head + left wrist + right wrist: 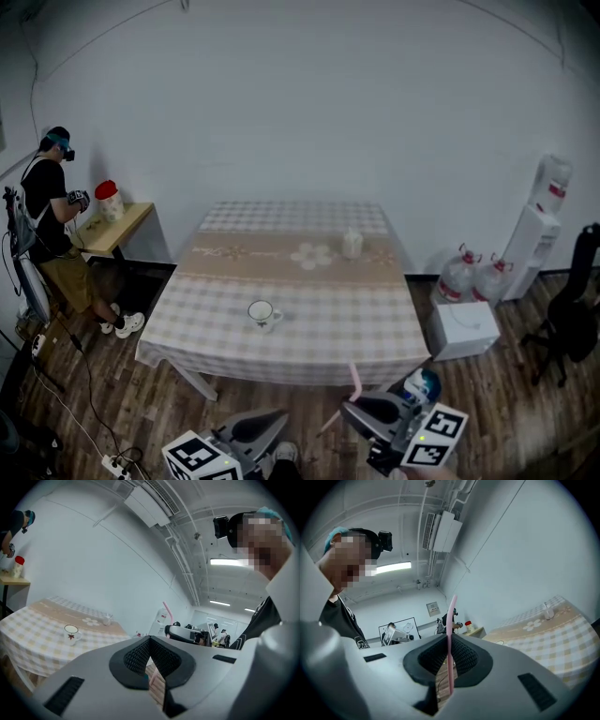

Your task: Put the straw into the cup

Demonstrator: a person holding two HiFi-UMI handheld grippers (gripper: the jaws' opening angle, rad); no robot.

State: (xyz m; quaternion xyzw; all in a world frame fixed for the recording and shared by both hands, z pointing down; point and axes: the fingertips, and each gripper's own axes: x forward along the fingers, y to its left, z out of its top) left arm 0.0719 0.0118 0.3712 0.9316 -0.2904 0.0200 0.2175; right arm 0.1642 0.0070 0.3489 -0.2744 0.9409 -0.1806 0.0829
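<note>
The right gripper clamps the pink straw roughly upright in near-closed jaws short of the table edge; the cup stands on the table ahead and leftward, nearer the left gripper, whose jaws are together and empty.

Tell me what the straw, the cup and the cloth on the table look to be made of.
The straw looks like thin plastic: pink, smooth and evenly coloured, standing stiff along its length. The cup is probably glazed ceramic: white and glossy, with a dark rim line and a moulded handle. The cloth looks like soft fabric, possibly vinyl: a checked print whose edges hang in drapes.
</note>
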